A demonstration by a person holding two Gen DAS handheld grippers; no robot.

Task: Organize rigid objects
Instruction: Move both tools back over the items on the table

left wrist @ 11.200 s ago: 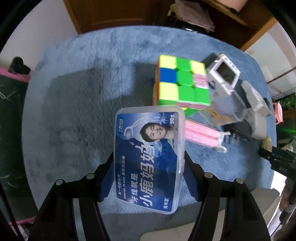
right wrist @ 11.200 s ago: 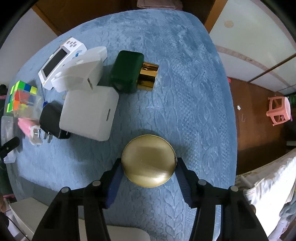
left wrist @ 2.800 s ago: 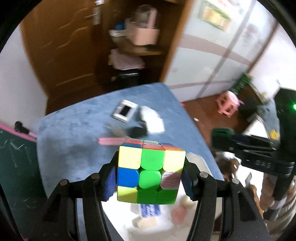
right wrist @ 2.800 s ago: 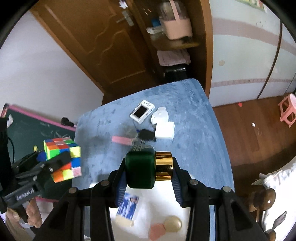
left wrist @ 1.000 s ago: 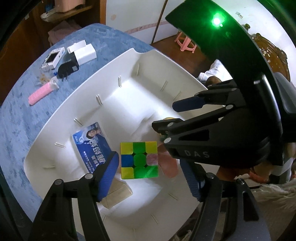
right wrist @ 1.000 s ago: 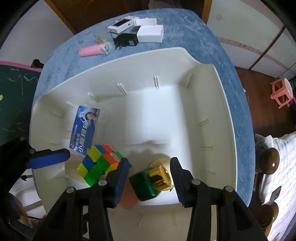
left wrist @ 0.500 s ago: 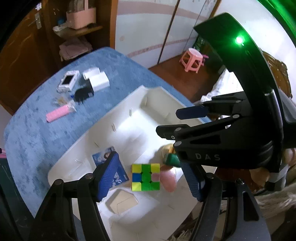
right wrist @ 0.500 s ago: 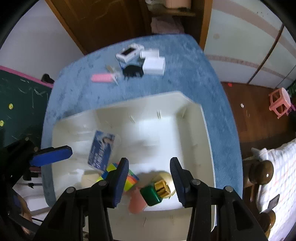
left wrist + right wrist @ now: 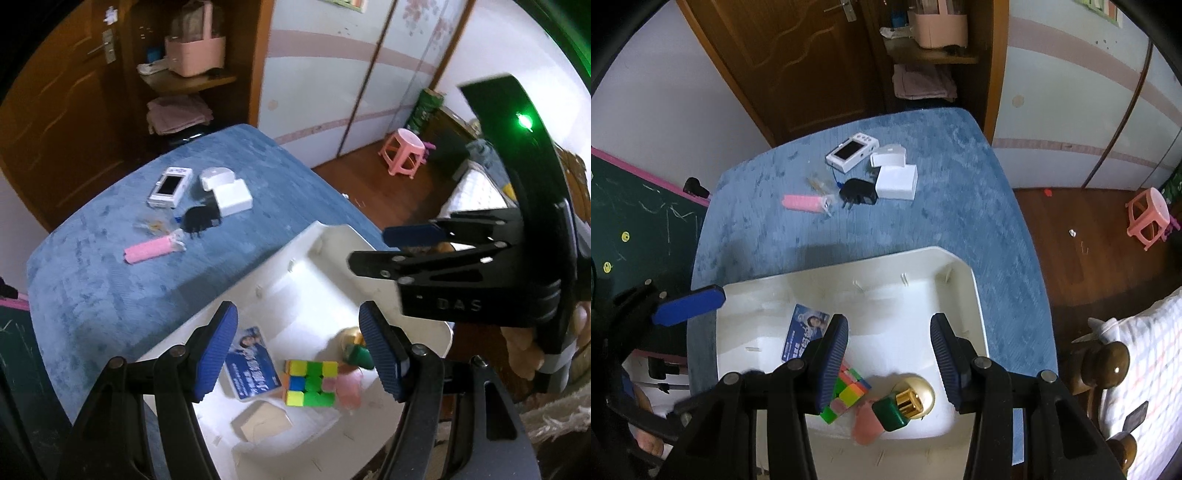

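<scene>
We're over the blue surface [image 9: 960,221] now, and the white bin [image 9: 975,295] sits at its near end with the cube [image 9: 311,383], the floss box [image 9: 253,363], the green bottle [image 9: 892,412] and the gold disc [image 9: 921,391] inside. Both tools hang above it with nothing between the pads: the left tool [image 9: 299,354] stands half open, the right tool [image 9: 889,354] a good deal narrower but still parted. Next we want the far cluster, we reckon: white box [image 9: 897,181], small camera [image 9: 852,151], black plug [image 9: 857,196], pink case [image 9: 802,203]. Best widen the right one before reaching for the box, come straight down, and take one piece each.
</scene>
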